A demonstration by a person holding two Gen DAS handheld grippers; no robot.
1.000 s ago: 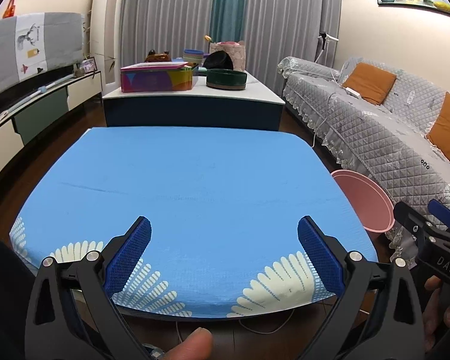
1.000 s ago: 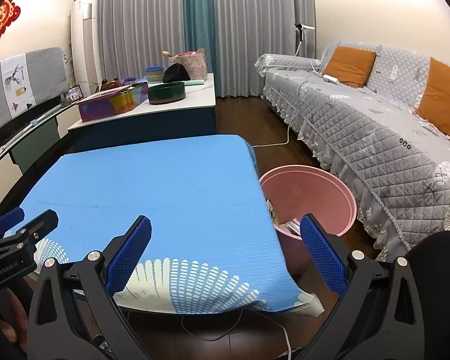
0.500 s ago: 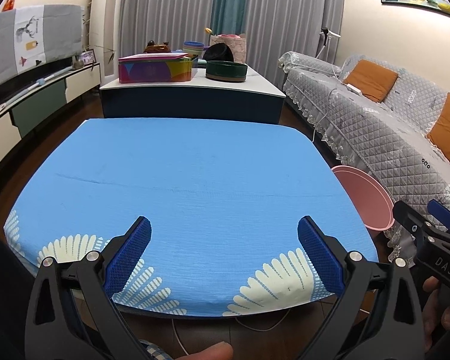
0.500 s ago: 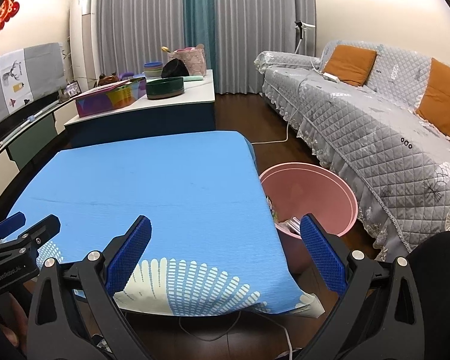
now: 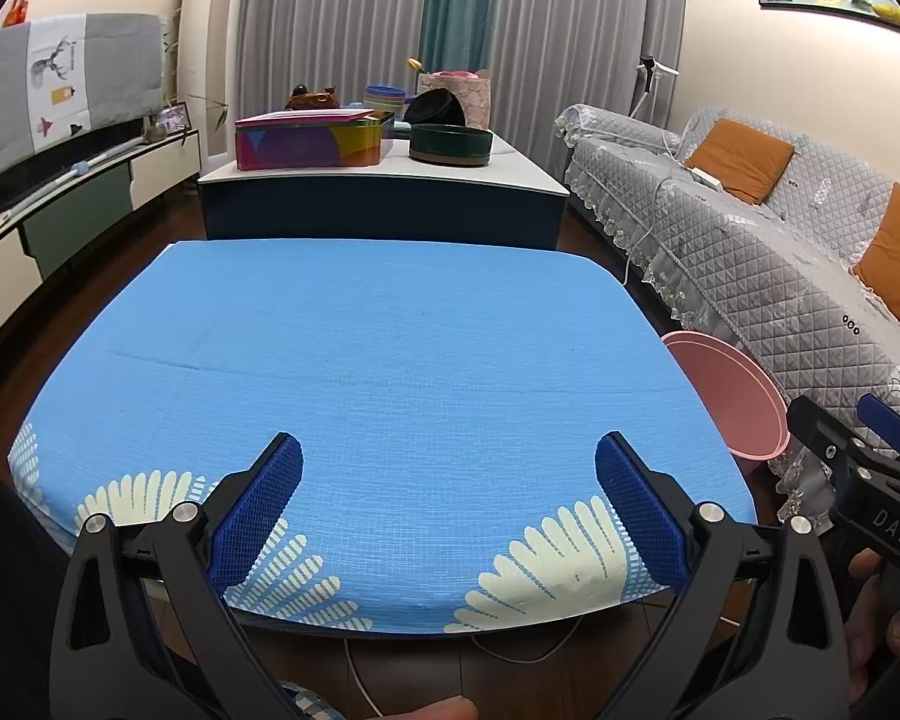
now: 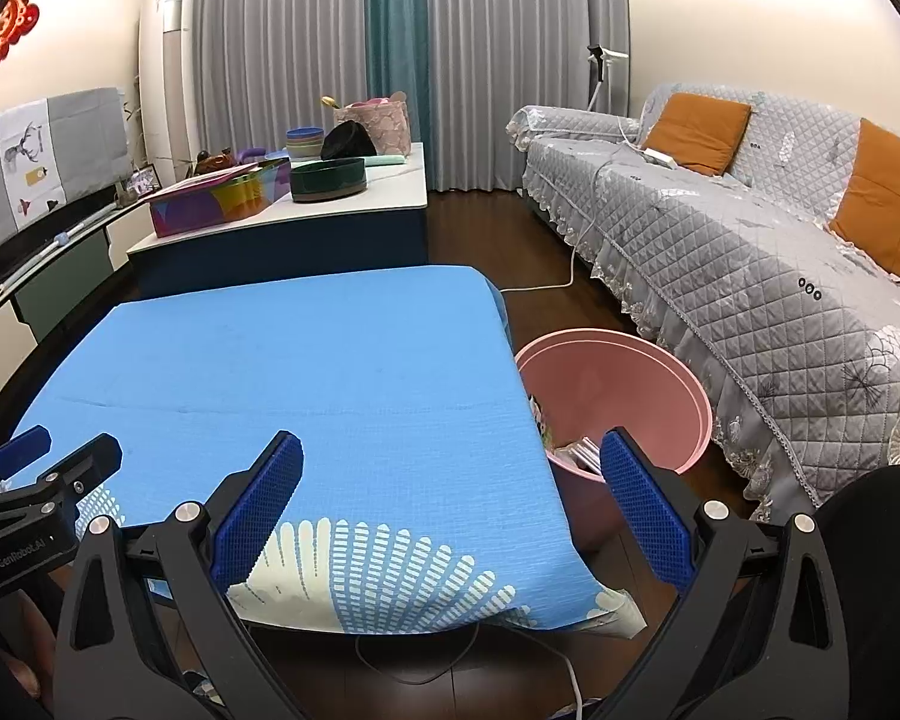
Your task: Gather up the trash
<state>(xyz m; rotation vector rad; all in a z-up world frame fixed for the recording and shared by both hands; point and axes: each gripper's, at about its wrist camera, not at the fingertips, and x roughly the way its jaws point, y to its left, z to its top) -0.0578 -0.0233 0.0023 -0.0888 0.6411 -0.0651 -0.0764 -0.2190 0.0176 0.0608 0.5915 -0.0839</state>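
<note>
A pink bin (image 6: pixel 642 384) stands on the floor at the right side of the table covered in blue cloth (image 6: pixel 306 372); some papers lie at its bottom. The bin (image 5: pixel 732 396) shows in the left wrist view too, right of the table (image 5: pixel 378 372). No trash lies on the cloth. My left gripper (image 5: pixel 450 504) is open over the table's near edge, nothing between its fingers. My right gripper (image 6: pixel 450 504) is open near the table's front right corner, beside the bin. Each gripper shows at the edge of the other's view: the right gripper (image 5: pixel 858 450), the left gripper (image 6: pixel 42 468).
A grey quilted sofa (image 6: pixel 750 252) with orange cushions runs along the right. Behind the table stands a white-topped cabinet (image 5: pixel 390 180) with a colourful box and a dark green bowl. A TV bench (image 5: pixel 60 192) lines the left wall. White cables lie on the dark floor.
Both views have tilted up and drifted slightly, so the table sits lower in the frames. Both grippers stay open and hold nothing.
</note>
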